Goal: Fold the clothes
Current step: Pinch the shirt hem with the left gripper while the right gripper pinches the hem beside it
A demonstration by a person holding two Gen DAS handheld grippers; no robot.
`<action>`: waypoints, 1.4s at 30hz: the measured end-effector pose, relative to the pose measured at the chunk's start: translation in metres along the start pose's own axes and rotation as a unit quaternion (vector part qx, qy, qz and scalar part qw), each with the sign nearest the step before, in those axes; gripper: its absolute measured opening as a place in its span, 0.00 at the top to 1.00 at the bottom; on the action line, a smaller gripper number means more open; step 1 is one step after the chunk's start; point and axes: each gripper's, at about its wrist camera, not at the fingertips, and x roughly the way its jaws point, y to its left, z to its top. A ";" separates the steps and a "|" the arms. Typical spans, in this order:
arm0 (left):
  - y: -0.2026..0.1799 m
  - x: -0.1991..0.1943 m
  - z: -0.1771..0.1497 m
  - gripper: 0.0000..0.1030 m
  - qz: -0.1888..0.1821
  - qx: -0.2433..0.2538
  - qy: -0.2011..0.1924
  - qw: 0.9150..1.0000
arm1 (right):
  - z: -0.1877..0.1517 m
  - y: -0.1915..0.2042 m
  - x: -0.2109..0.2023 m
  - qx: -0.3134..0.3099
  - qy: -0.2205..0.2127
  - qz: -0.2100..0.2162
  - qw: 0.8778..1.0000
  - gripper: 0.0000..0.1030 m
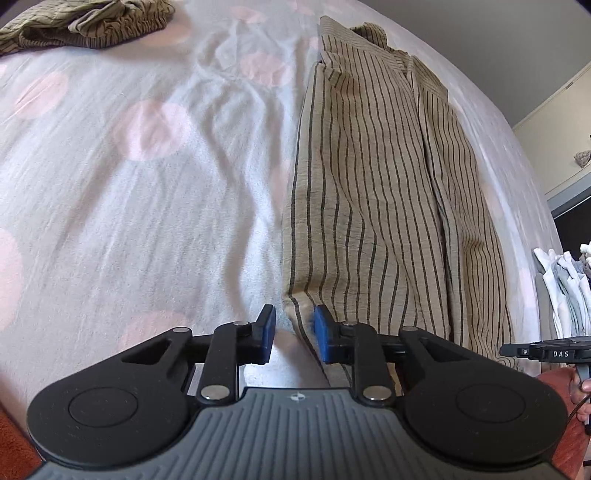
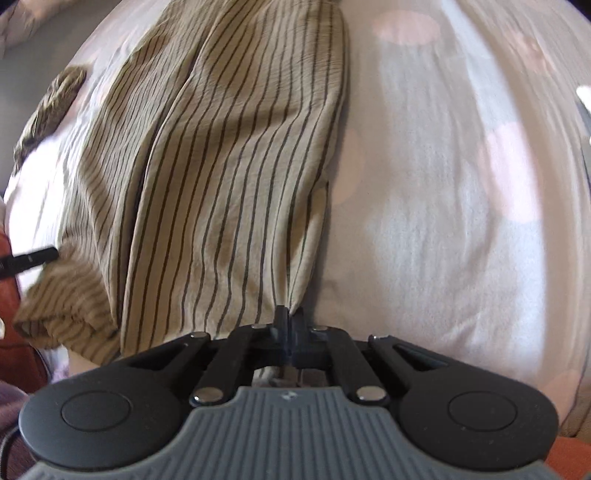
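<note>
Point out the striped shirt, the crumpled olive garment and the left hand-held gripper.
striped shirt (image 1: 373,192), left wrist view, on its flat front panel.
crumpled olive garment (image 1: 92,26), left wrist view, on its gathered elastic band.
left hand-held gripper (image 1: 293,338), left wrist view, in the open gap between its blue pads.

I'm seeing a pale bedsheet (image 1: 129,177) with big pink dots under everything, rumpled into long creases through the middle. Off its right edge there's a stack of white and grey fabrics (image 1: 567,291), blurred, can't tell what they are. Beyond that, a cream cabinet (image 1: 554,107) against a grey wall (image 1: 480,33), with a small, indistinct object (image 1: 583,158) on it.
</note>
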 end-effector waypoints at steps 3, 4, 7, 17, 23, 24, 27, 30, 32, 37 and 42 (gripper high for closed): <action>-0.005 -0.011 -0.004 0.80 0.003 0.012 -0.015 1.000 | -0.007 0.002 -0.005 -0.013 0.001 -0.006 1.000 0.98; -0.005 -0.013 -0.006 0.79 0.000 0.012 -0.016 1.000 | -0.009 0.003 -0.006 -0.017 0.002 -0.008 1.000 0.98; -0.007 -0.010 -0.006 0.57 -0.001 0.018 -0.014 1.000 | -0.013 0.001 -0.006 -0.013 0.007 -0.008 1.000 0.98; -0.015 0.010 -0.003 0.53 0.008 0.040 -0.001 0.999 | 0.000 -0.009 0.008 0.039 0.012 0.005 0.999 0.51; -0.019 0.022 -0.002 0.54 0.013 0.054 0.007 0.998 | 0.007 -0.012 0.015 0.056 0.016 0.012 0.998 0.50; -0.020 0.024 -0.001 0.56 0.014 0.056 0.008 0.998 | 0.007 -0.011 0.016 0.051 0.018 0.013 0.998 0.55; -0.023 0.023 -0.001 0.71 0.000 0.067 0.010 0.998 | 0.005 -0.009 0.018 0.035 0.024 0.024 0.999 0.91; -0.029 0.025 -0.001 0.86 -0.018 0.083 0.020 0.996 | 0.003 -0.008 0.015 0.027 0.015 0.032 0.999 0.93; -0.037 0.032 -0.001 0.88 0.003 0.106 0.031 0.994 | 0.002 -0.009 0.013 0.028 0.008 0.037 0.999 0.95; -0.033 0.030 0.004 0.99 -0.017 0.091 0.023 0.995 | -0.001 -0.014 0.002 0.040 -0.016 0.063 0.997 0.96; -0.024 0.008 0.015 1.00 -0.075 0.060 -0.019 0.995 | 0.001 -0.020 -0.014 0.076 -0.062 0.121 0.988 0.96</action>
